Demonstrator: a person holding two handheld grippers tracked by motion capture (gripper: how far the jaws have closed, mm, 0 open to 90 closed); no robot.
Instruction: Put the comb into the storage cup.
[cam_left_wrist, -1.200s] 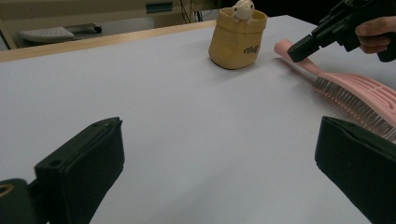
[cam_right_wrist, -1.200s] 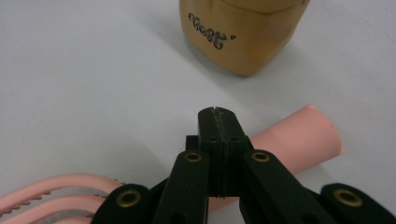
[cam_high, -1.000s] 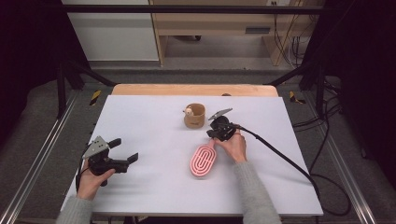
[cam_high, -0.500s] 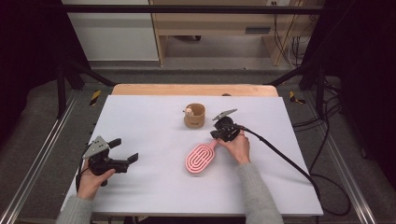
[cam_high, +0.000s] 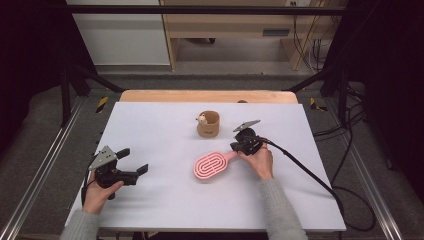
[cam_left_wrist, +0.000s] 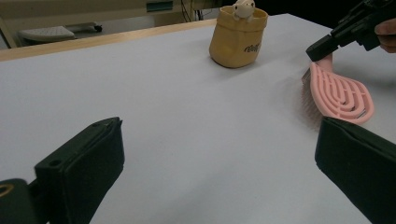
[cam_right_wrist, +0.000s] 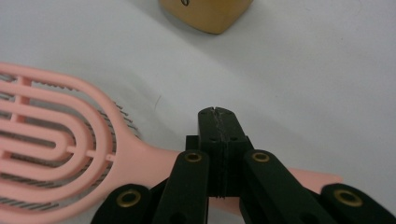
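Note:
A pink paddle hairbrush (cam_high: 210, 167) (cam_left_wrist: 341, 93) (cam_right_wrist: 56, 140) lies on the white table (cam_high: 150, 130), its head toward the left front. My right gripper (cam_high: 235, 146) (cam_right_wrist: 217, 114) is shut, jaws pressed together, with their tips down on the brush's handle; the handle runs across under them. Just behind stands a tan cup (cam_high: 208, 125) (cam_left_wrist: 237, 37) (cam_right_wrist: 205, 14) with a small plush toy (cam_high: 202, 119) in it. Near the table's left front my left gripper (cam_high: 134, 161) (cam_left_wrist: 222, 135) is held open, nothing between its jaws, pointing toward the brush.
A black cable (cam_high: 305, 170) trails from the right gripper over the table's right side. A wooden strip (cam_high: 210, 96) edges the far side of the table. Black frame rails (cam_high: 45, 165) run along both sides.
The brush has swung round on the table: its head moved left and its handle turned toward the right gripper, which shifted slightly right. The left gripper has stayed put.

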